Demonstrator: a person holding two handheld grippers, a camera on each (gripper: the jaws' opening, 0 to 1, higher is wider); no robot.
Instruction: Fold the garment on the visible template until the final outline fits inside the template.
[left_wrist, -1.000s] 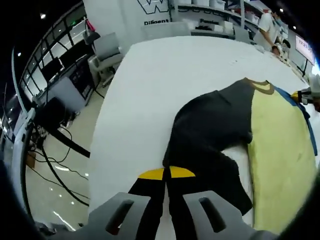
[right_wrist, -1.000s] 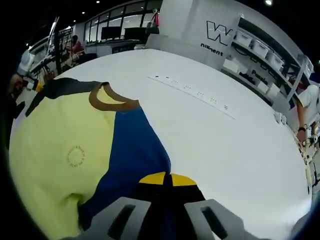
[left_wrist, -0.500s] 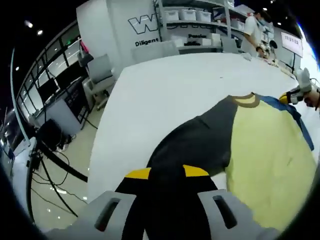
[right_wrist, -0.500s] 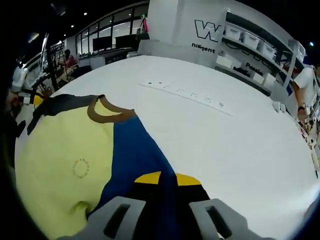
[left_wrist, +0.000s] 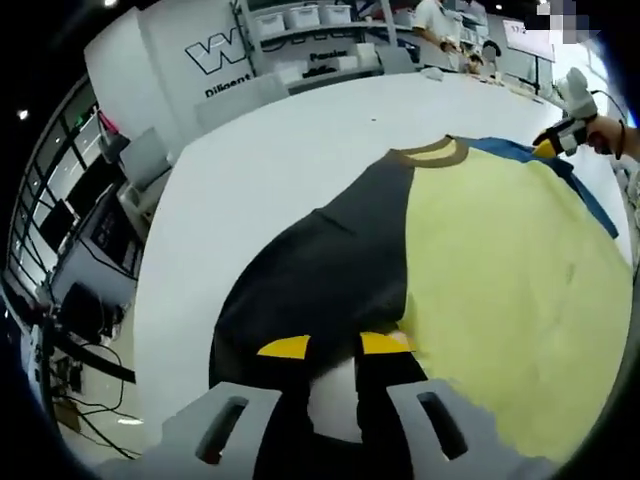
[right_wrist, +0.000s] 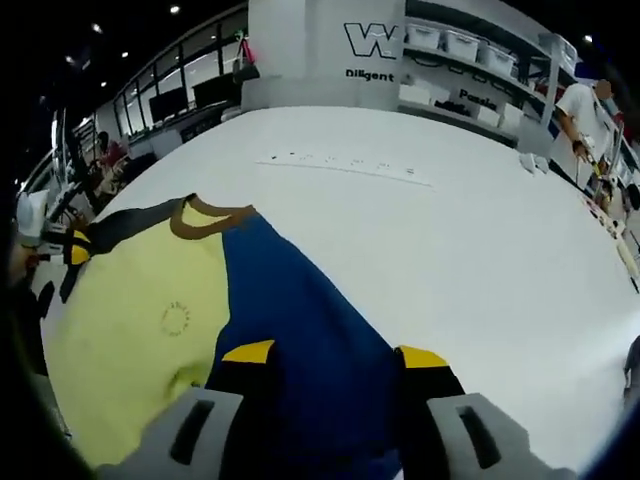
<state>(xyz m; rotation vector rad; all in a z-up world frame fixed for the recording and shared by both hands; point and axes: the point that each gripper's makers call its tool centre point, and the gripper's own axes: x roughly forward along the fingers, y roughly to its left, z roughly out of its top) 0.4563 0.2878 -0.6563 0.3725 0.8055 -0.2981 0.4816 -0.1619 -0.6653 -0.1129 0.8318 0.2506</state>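
Note:
A T-shirt lies spread on the white table (left_wrist: 270, 160). It has a yellow body (left_wrist: 500, 270), a dark grey side and sleeve (left_wrist: 320, 260), a blue side (left_wrist: 590, 200) and a brown collar (left_wrist: 430, 153). My left gripper (left_wrist: 334, 346) is open over the dark grey sleeve end, with bare table between its jaws. My right gripper (right_wrist: 335, 354) is open wide, and the blue sleeve (right_wrist: 300, 320) lies between its jaws. The yellow body (right_wrist: 140, 320) and collar (right_wrist: 205, 222) are to its left. Each view catches the other gripper, the right one (left_wrist: 562, 130) and the left one (right_wrist: 60, 245), at the shirt's far edge.
The table's edge runs along the left of the left gripper view, with chairs (left_wrist: 150, 160) and floor cables beyond. A row of small marks (right_wrist: 345, 162) crosses the table past the collar. Shelves with bins (right_wrist: 450, 45) line the back wall, and a person (right_wrist: 585, 110) stands at the right.
Both grippers went from shut on the sleeve ends to open, letting the cloth go. The dark grey side now lies flatter and more spread out. Both cameras shifted.

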